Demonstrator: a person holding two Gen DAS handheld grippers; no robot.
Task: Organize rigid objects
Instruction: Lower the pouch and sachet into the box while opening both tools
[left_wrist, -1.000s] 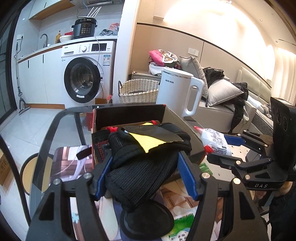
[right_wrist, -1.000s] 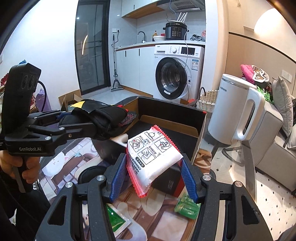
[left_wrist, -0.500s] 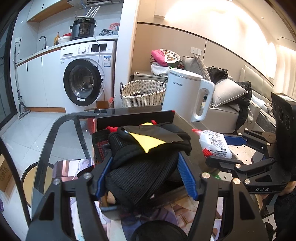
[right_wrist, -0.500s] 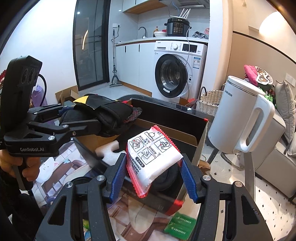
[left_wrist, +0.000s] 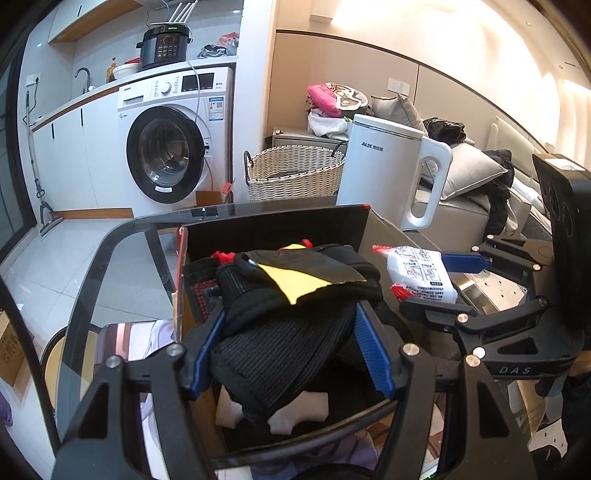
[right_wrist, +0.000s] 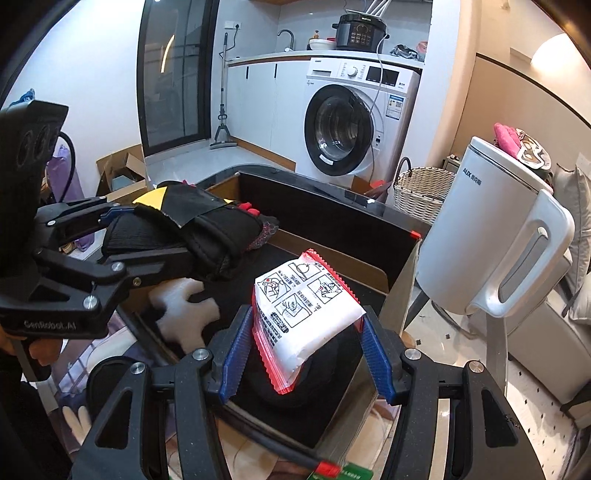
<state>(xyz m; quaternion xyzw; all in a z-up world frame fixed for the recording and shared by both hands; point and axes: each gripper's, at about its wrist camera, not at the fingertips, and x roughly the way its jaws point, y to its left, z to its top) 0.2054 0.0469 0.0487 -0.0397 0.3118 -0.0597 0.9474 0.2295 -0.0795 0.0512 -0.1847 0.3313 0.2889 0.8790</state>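
Note:
My left gripper (left_wrist: 291, 343) is shut on a black padded glove with a yellow patch (left_wrist: 291, 295), held over the open black box (left_wrist: 273, 225). The same glove (right_wrist: 192, 232) shows at the left of the right wrist view. My right gripper (right_wrist: 306, 350) is shut on a white sachet with red edges (right_wrist: 299, 314), also above the box (right_wrist: 332, 221). In the left wrist view that sachet (left_wrist: 421, 273) hangs to the right of the glove. White foam pieces (right_wrist: 184, 310) lie on the box floor.
A white kettle (right_wrist: 491, 236) stands just right of the box on the glass table (left_wrist: 110, 251). A wicker basket (left_wrist: 295, 173) and a washing machine (left_wrist: 173, 144) are on the floor beyond. A green packet (right_wrist: 354, 472) lies at the box's near edge.
Both grippers have moved forward over the box with their loads, and a little lower. The box interior and foam now lie beneath them. Grips are unchanged.

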